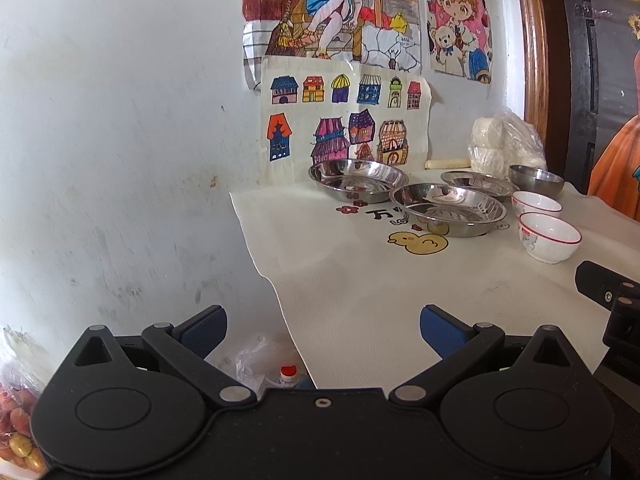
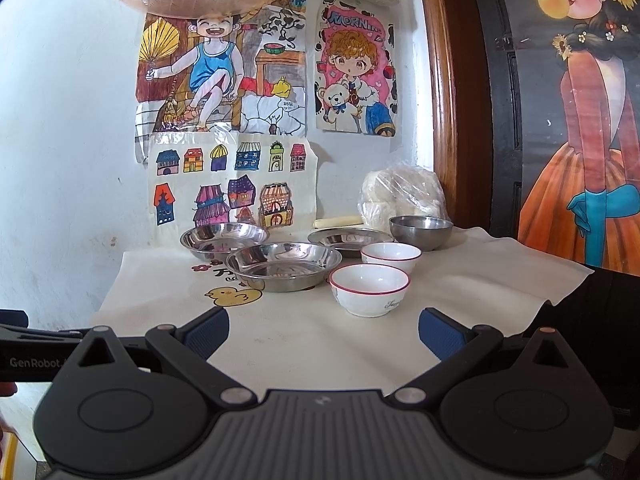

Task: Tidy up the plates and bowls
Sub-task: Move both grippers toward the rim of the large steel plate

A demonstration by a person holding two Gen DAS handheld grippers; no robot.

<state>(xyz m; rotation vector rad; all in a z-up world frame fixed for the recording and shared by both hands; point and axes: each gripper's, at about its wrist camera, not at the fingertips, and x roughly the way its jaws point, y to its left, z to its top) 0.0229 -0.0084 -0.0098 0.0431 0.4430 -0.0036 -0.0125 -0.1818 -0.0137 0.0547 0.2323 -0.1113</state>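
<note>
Three shallow steel plates stand on the cream tablecloth (image 2: 304, 344): a back left plate (image 2: 225, 239), a front plate (image 2: 283, 266) and a back right plate (image 2: 350, 240). A steel bowl (image 2: 420, 231) sits at the far right. Two white bowls with red rims stand beside them, the near white bowl (image 2: 370, 288) and the far white bowl (image 2: 391, 257). In the left wrist view the same front plate (image 1: 450, 208) and near white bowl (image 1: 549, 236) appear. My left gripper (image 1: 323, 330) is open over the table's left edge. My right gripper (image 2: 324, 330) is open, short of the near white bowl.
Children's drawings (image 2: 232, 184) are taped to the wall behind the dishes. A plastic bag of white things (image 2: 400, 196) sits in the back corner by a wooden frame (image 2: 444, 120). Below the table's left edge lie a bottle (image 1: 289, 374) and a bag of fruit (image 1: 18, 432).
</note>
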